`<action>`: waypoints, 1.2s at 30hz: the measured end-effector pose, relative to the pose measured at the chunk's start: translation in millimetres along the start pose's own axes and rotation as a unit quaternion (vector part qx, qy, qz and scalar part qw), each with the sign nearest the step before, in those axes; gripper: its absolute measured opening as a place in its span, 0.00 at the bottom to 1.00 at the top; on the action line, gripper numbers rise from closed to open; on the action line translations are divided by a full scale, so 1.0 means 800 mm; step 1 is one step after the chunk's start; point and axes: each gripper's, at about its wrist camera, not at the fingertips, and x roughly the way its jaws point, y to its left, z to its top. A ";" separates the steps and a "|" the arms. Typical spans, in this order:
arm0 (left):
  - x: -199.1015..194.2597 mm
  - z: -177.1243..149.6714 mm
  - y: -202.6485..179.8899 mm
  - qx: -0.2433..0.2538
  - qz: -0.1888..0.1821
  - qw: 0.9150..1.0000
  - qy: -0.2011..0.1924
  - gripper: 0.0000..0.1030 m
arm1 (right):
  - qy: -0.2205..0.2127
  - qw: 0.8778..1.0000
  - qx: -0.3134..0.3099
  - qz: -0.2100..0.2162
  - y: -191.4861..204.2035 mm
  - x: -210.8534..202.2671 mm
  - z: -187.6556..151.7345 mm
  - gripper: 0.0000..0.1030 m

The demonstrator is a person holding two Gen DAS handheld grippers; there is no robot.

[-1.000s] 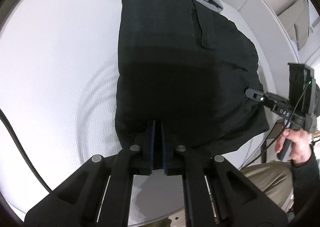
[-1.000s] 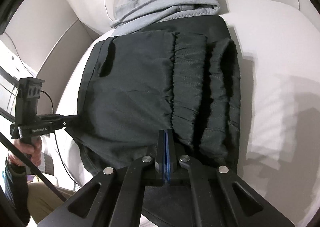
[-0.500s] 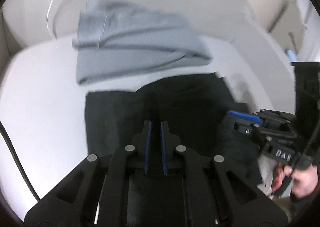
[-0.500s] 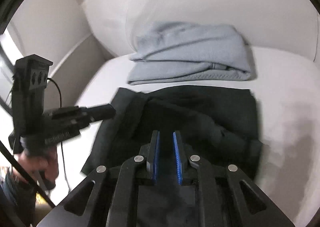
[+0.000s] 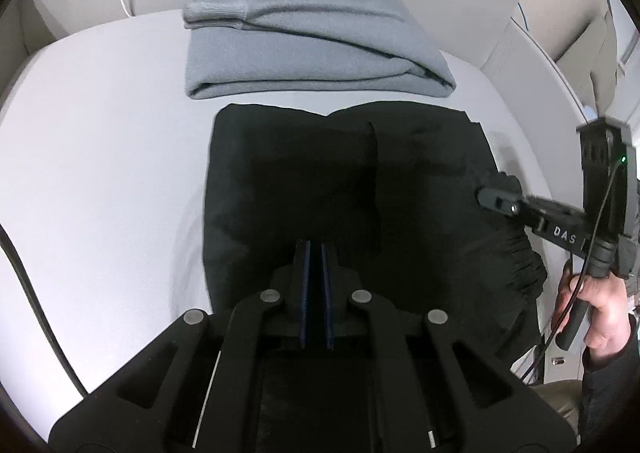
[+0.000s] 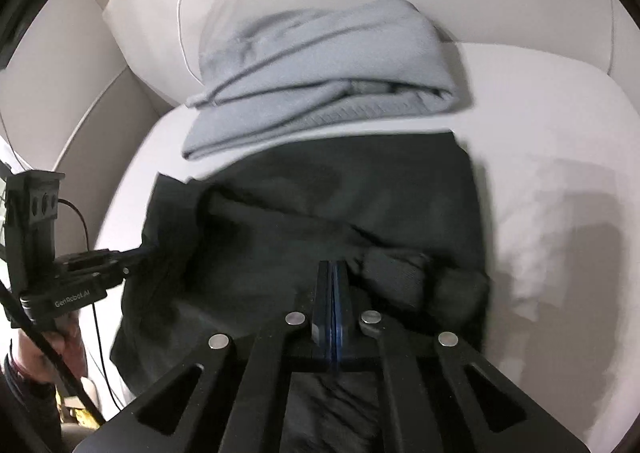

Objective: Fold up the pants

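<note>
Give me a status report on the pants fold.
Left claw nearly shut, right claw shut, both over the cloth; grip unclear. Black pants folded on the white cushion. Gray sweatshirt lies just behind.

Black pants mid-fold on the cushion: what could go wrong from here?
1. The black pants lie right against the folded grey sweatshirt; pushing forward may drag it.
2. The right claw looks shut on bunched cloth, so the fold could come out lumpy.
3. The right edge hangs near the white cushion front; it may slip.
</note>
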 end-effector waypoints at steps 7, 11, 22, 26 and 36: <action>0.004 -0.012 0.002 -0.031 0.007 0.999 -0.019 0.05 | -0.003 1.000 0.017 0.014 -0.011 0.002 -0.017 0.00; -0.033 -0.018 -0.001 -0.035 0.027 0.998 -0.039 0.05 | -0.019 1.000 0.008 0.004 -0.001 -0.029 -0.019 0.04; -0.158 -0.056 -0.081 -0.009 0.027 0.989 -0.146 0.98 | -0.130 0.990 -0.002 -0.052 0.050 -0.145 -0.054 1.00; -0.182 -0.077 -0.109 -0.007 0.069 0.983 -0.173 0.99 | -0.161 0.983 -0.031 -0.081 0.079 -0.178 -0.075 1.00; -0.183 -0.100 -0.139 0.022 0.147 0.968 -0.204 0.99 | -0.178 0.964 -0.109 -0.166 0.105 -0.186 -0.114 1.00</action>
